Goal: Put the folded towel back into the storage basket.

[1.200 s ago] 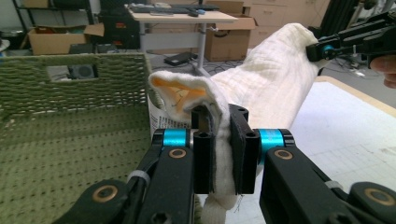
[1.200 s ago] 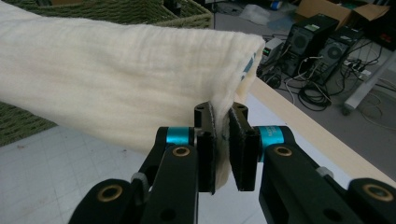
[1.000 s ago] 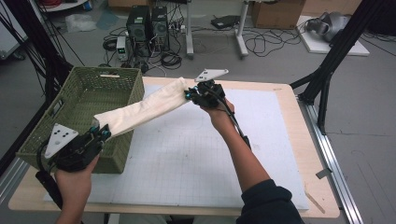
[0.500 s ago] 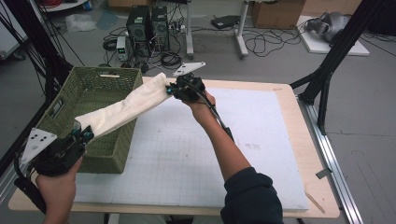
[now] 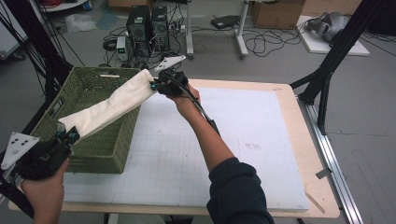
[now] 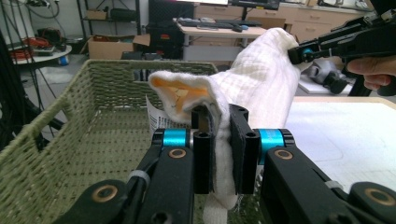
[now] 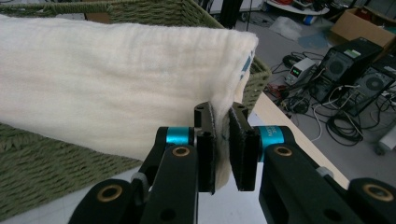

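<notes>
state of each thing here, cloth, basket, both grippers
white cloth: folded long, held off the table, stretched between both grippers, hanging over the basket
green basket: upright on the table, open top, a paper tag inside
left gripper: shut on one end of the cloth
right gripper: shut on the other end of the cloth
table: bare white mat

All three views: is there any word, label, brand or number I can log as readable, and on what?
None can be read.
Blue collar of the right gripper: small print, too small to read.
White tag beside the folded cream cloth, above the green woven basket: dark marks, blurred.
Cloth's far edge: blue marks, unreadable.
</notes>
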A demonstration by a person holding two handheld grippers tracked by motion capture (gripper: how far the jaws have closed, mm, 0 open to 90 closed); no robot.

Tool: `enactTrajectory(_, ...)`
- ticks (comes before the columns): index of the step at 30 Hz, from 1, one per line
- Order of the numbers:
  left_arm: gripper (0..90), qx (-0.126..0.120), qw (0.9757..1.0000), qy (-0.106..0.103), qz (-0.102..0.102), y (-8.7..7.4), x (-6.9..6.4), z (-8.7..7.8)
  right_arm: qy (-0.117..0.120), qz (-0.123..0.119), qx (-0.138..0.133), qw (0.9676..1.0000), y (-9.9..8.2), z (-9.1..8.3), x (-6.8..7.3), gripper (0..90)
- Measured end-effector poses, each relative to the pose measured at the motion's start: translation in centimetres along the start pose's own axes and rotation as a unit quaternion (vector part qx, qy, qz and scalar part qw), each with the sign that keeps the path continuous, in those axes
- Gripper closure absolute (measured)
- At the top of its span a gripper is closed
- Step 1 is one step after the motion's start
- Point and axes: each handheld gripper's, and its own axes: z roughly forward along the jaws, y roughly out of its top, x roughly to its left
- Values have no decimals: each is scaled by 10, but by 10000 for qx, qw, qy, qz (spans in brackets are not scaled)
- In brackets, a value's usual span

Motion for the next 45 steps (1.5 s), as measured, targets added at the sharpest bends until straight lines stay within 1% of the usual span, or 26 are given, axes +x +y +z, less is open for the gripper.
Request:
enactTrajectory(9, 811, -78, 9998, 147, -65, 2, 13, -2, 67, -68, 54, 9999, 14, 22, 4, 828)
enactTrajectory(16, 811, -104, 9995, 256, -133, 1, 23, -5, 109, -85, 57, 9999, 25, 36, 9, 828)
enactTrajectory(21, 811, -114, 9993, 330, -152, 0, 29, -8, 142, -158, 35, 9998, 33, 44, 13, 827)
enactTrajectory(23, 811, -136, 9991, 367, -177, 0, 32, -9, 155, -134, 22, 9998, 36, 47, 15, 827)
enactTrajectory(25, 810, -149, 9989, 389, -193, -1, 33, -10, 169, -140, 27, 9998, 37, 49, 16, 828)
enactTrajectory(30, 811, -146, 9988, 435, -151, -1, 35, -9, 182, -119, 40, 9998, 38, 57, 16, 827)
enactTrajectory(36, 811, -170, 9984, 509, -202, 0, 39, -8, 212, -114, 19, 9997, 42, 63, 16, 827)
enactTrajectory(45, 811, -189, 9975, 623, -257, -1, 45, -8, 192, -107, 22, 9998, 52, 73, 18, 827)
